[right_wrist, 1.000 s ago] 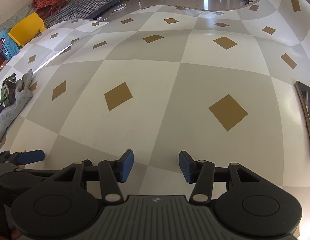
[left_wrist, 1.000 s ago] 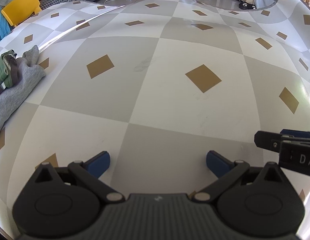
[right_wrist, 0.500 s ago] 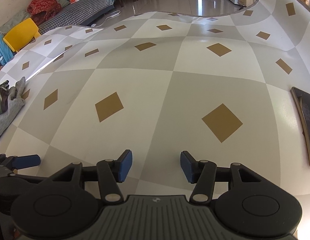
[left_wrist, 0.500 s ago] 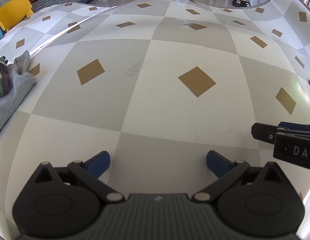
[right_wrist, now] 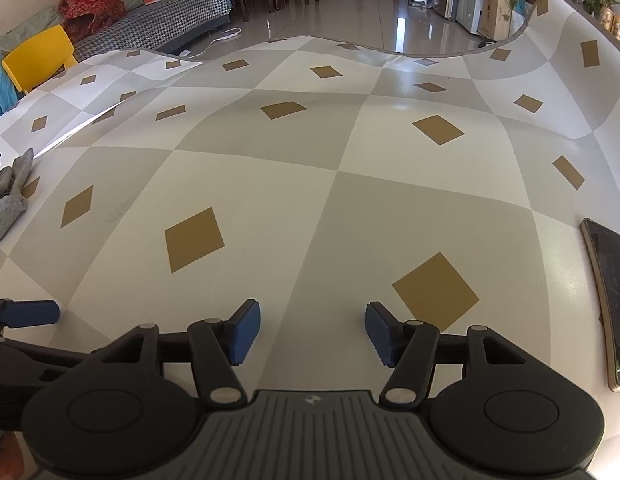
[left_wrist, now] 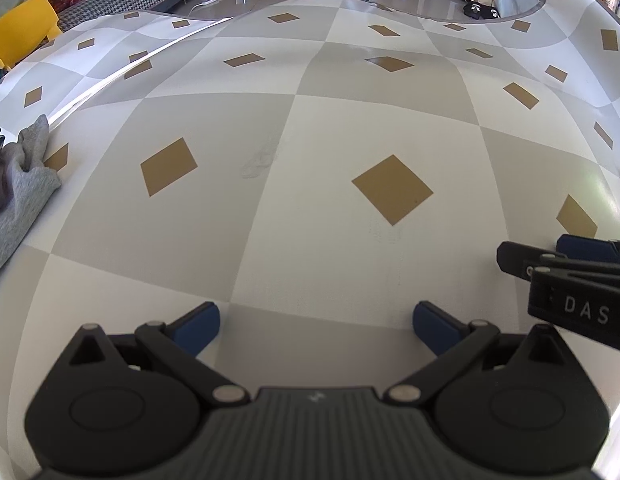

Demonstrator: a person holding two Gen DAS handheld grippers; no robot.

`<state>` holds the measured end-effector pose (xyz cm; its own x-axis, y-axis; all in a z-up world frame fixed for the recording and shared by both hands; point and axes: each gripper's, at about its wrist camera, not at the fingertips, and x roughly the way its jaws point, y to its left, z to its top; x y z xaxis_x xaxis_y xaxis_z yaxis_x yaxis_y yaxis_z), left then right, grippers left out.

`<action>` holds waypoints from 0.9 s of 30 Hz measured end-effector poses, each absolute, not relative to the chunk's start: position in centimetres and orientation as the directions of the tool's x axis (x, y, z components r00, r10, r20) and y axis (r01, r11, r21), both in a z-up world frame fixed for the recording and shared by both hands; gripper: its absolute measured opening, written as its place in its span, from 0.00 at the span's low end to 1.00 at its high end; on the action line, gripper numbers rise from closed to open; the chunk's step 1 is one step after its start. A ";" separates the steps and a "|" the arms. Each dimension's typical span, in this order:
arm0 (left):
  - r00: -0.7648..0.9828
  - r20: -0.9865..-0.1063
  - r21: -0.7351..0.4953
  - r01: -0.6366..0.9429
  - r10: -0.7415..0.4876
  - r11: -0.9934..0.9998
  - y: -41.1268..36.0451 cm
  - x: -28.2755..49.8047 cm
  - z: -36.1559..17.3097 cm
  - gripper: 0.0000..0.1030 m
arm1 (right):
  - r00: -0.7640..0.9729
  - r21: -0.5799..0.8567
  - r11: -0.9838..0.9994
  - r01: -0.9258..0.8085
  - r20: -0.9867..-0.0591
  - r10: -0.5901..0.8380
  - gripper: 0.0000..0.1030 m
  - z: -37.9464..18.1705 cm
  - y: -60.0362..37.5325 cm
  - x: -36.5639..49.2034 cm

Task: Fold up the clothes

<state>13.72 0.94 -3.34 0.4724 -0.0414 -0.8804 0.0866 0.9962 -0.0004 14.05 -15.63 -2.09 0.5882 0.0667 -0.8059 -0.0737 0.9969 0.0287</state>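
Jaws of both grippers stand wide apart and hold nothing: the left gripper (left_wrist: 315,322) and the right gripper (right_wrist: 313,330) hang side by side over the near part of the bench (left_wrist: 310,128), whose checked cover of grey and cream squares with brown diamonds lies bare beneath them. The clothes (left_wrist: 18,196), a crumpled grey garment with a darker striped piece on it, lie at the bench's far left edge, well apart from both grippers. A dark phone (right_wrist: 607,300) lies flat near the right edge, and beyond the bench stand a checked sofa (right_wrist: 158,28) and a yellow chair (right_wrist: 40,58).
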 end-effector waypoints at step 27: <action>0.494 -0.868 0.000 0.074 -0.037 0.997 0.1 17.5 -3.5 1.00 | 0.698 -0.027 0.993 -0.113 -0.714 0.060 0.60 -3.5 -15.8 18.9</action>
